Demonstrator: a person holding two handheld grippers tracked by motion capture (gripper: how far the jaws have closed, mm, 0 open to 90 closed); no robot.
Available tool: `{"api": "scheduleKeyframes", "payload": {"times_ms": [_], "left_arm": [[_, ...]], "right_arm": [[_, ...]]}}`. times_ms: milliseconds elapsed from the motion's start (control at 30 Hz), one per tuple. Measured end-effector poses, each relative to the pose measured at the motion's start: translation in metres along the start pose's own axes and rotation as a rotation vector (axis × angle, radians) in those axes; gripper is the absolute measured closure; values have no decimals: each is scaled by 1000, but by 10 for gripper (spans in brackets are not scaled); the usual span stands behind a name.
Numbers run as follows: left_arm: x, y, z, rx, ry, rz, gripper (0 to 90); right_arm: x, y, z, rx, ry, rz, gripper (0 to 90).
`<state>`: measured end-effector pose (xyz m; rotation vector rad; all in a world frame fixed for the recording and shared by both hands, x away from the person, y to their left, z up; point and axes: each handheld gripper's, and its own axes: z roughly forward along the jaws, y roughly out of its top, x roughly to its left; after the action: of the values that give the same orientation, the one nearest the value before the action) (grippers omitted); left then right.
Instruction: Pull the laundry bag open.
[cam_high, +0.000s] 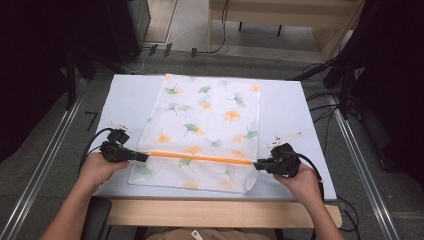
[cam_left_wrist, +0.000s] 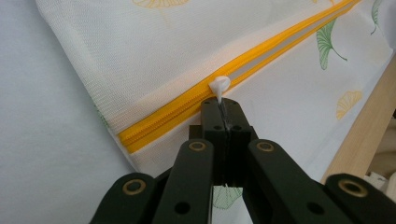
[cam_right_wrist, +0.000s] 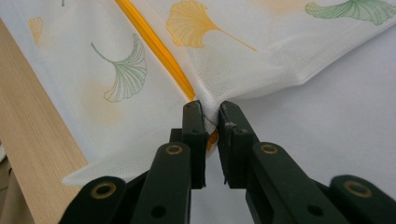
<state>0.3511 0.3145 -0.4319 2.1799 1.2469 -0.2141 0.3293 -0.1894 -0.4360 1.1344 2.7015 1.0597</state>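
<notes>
Table: a pale blue-grey top (cam_high: 130, 95) with a wooden front edge (cam_high: 220, 212) is what everything's laid on; past it there's grey floor with cables and some wooden furniture legs.

Bag: a white mesh bag (cam_high: 205, 120) printed with green and orange leaves is spread flat in the middle of the table, so the zip can be run in a straight line without the fabric bunching.

Zip: the orange zip (cam_high: 200, 157) is set across the near part of the bag, close to the person's edge, running side to side between the two grippers.

Left gripper: the left gripper (cam_left_wrist: 223, 112) is clamped tight on the small white zip pull (cam_left_wrist: 219, 86), right at the left end of the zip. Held like that, probably so the slider can be dragged along.

Right gripper: the right gripper (cam_right_wrist: 211, 116) is pinched on the bag's corner where the zip ends on the right side, jaws narrow with mesh and zip tape gathered between them. Looks like it's kept there as an anchor, so the zip is pulled taut.

Far end: the bag's far edge is lying loose near the back of the table, untouched.
</notes>
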Motion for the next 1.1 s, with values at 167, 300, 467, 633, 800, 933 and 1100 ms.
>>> {"api": "scheduleKeyframes", "payload": {"times_ms": [167, 300, 467, 633, 800, 933, 1100], "left_arm": [[0, 0, -1, 0, -4, 2, 900], [1, 0, -1, -1, -4, -1, 900], [4, -2, -3, 4, 3, -14, 900], [8, -6, -6, 6, 29, -18, 900], [13, -11, -9, 11, 48, -29, 900], [14, -11, -11, 10, 40, -25, 900], [14, -11, -11, 1, 35, -34, 900]], "right_arm": [[0, 0, 0, 0, 2, 0, 832], [0, 0, 0, 0, 2, -1, 832], [0, 0, 0, -1, 2, -1, 832], [0, 0, 0, -1, 3, -1, 831], [0, 0, 0, 1, 1, 0, 831], [0, 0, 0, 3, 0, -1, 831], [0, 0, 0, 4, 0, 0, 831]]}}
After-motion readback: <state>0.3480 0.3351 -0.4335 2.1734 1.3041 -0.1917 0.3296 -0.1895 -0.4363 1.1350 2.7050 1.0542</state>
